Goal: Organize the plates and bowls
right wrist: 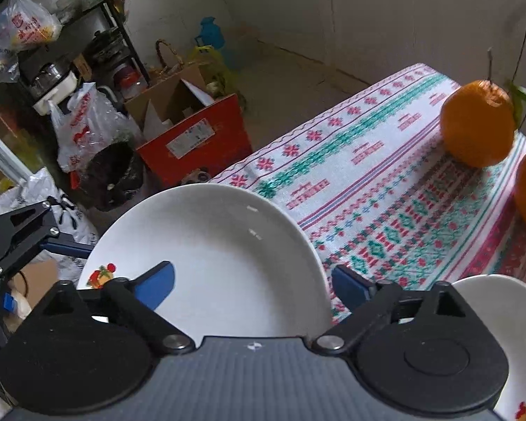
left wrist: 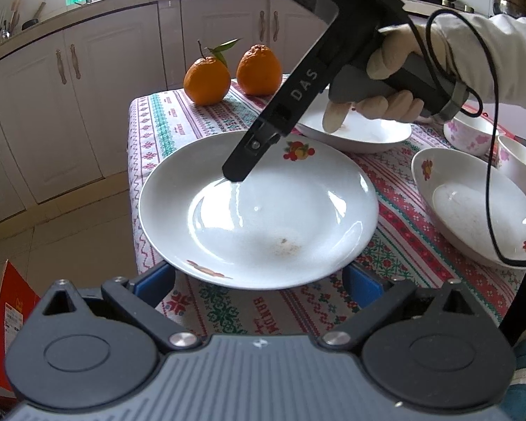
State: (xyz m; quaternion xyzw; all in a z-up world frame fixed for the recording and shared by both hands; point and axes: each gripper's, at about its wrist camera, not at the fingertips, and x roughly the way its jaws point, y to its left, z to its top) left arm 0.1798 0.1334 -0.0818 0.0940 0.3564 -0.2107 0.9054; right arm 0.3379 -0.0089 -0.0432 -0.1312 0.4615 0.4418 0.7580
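A white plate with fruit prints (left wrist: 259, 210) lies on the patterned tablecloth near the table's left edge; it also shows in the right wrist view (right wrist: 210, 263). My left gripper (left wrist: 263, 284) is open, its blue fingers (left wrist: 154, 280) straddling the plate's near rim from below. My right gripper (right wrist: 252, 284) is open over the plate, one blue finger (right wrist: 157, 280) inside the dish, the other beyond its rim. A second plate (left wrist: 361, 133) lies behind, a deep dish (left wrist: 473, 210) at right, and two small bowls (left wrist: 473, 133) beyond it.
Two oranges (left wrist: 207, 80) sit at the table's far left corner. The table edge (left wrist: 133, 175) drops to the floor on the left. A red box (right wrist: 193, 140), bags and a shelf stand on the floor beside the table. Kitchen cabinets (left wrist: 87, 87) lie behind.
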